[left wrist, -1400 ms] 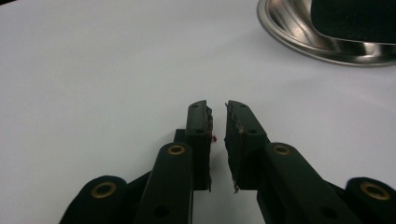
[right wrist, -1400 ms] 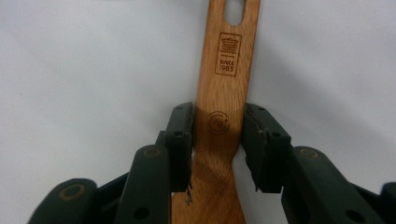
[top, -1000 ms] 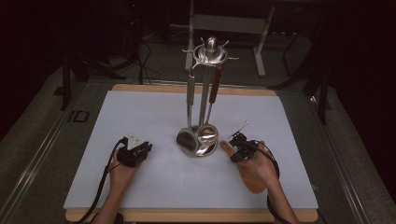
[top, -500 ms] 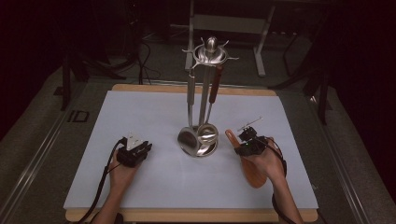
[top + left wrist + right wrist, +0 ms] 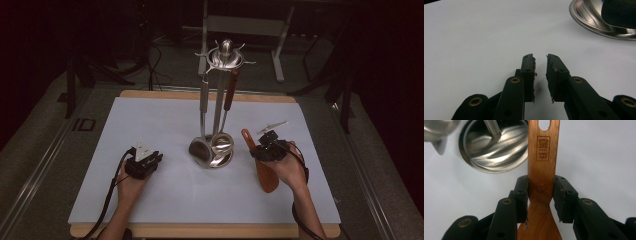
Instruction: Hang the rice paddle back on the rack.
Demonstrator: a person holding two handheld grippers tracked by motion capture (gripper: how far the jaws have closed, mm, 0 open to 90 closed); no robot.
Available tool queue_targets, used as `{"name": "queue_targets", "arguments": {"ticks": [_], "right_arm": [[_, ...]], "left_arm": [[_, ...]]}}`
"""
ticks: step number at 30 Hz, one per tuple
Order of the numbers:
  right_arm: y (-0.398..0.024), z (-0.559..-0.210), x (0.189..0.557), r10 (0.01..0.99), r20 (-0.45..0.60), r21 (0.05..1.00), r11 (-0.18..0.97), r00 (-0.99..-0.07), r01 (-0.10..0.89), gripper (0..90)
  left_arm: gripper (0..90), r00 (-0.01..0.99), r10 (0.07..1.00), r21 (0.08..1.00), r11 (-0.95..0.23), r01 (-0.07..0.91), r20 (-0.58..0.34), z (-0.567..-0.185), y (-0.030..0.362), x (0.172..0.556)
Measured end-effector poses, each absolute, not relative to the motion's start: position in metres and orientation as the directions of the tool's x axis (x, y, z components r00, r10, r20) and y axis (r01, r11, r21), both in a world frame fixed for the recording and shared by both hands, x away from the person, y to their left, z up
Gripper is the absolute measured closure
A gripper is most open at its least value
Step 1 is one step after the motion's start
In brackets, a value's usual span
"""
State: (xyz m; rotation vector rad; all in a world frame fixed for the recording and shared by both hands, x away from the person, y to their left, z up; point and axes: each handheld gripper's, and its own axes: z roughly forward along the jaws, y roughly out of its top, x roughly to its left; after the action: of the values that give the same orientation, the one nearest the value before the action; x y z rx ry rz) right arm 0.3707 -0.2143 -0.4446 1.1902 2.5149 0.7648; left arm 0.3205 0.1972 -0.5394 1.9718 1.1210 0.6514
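Your right hand (image 5: 289,167) is reaching in from the near edge of the white-topped counter (image 5: 150,120), palm turned inward, carrying the right claw (image 5: 262,150) just to the right of the polished steel utensil stand (image 5: 216,150). That claw is grasping a flat brown wooden spatula (image 5: 541,170) by the narrow neck of its handle, one black jaw pressing on each edge. In the high view the spatula's handle end is pointing up and away from you, while its broad blade is hanging down toward your wrist. On the handle you are showing a burnt-in stamp that reads "SINCE 1985" under a small square emblem, with a round mark lower down, too small to read, between the pads.

Your left hand (image 5: 131,184) is resting low on the counter, well left of the stand. The left claw (image 5: 540,72) is lying released, jaws slightly parted over bare white surface, grasping nothing.
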Motion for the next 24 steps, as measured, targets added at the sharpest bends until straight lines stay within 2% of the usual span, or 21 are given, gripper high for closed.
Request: {"name": "queue_targets", "arguments": {"ticks": [7,10,18,24], "right_arm": [[-0.216,-0.434,0.371,0.769,-0.004,0.608,0.509,-0.639,0.609,66.2],[-0.218,-0.420,0.371,0.764,0.011,0.667,0.475,-0.646,0.574,66.2],[-0.219,-0.393,0.370,0.726,-0.004,0.747,0.459,-0.688,0.481,66.2],[-0.224,-0.377,0.370,0.693,0.033,0.807,0.407,-0.720,0.428,66.2]], "left_arm": [[76.6,0.482,0.874,0.812,-0.322,0.487,0.057,-0.540,0.197,0.321],[76.5,0.480,0.876,0.813,-0.318,0.487,0.055,-0.540,0.197,0.321],[76.5,0.481,0.875,0.812,-0.319,0.488,0.054,-0.540,0.197,0.321],[76.6,0.481,0.875,0.813,-0.319,0.487,0.055,-0.540,0.197,0.321]]}}
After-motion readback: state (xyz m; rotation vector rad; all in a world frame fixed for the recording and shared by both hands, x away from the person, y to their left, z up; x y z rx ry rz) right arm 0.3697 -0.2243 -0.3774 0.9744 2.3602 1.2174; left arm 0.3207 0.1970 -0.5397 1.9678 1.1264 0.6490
